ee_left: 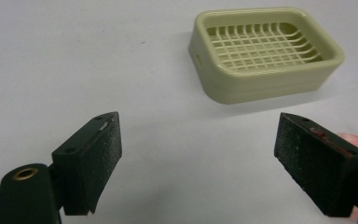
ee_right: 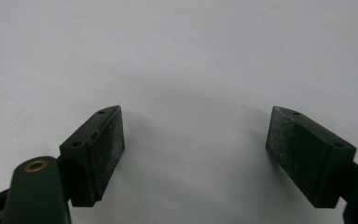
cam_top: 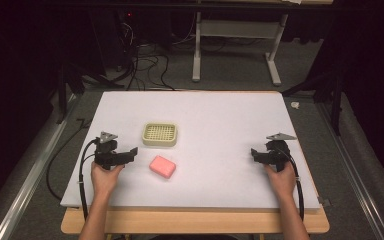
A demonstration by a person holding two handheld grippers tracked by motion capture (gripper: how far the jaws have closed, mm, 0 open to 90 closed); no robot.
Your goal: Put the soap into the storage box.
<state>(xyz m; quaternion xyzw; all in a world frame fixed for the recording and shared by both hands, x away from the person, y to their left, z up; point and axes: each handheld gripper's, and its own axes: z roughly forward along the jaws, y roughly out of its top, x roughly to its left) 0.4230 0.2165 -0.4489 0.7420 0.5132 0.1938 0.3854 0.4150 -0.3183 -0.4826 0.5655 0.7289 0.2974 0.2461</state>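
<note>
Black left tongs and right tongs wide apart, empty (pink soap beside left).

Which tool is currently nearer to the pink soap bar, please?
Left. The left tool sits just beside the pink soap bar; the right tool is far across the table.

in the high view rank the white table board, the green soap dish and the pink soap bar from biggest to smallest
1. Flat white table board, by far the largest.
2. Pale green plastic soap dish with a grid insert.
3. Pink rounded soap bar, a little smaller than the dish though slightly nearer the camera.
</note>
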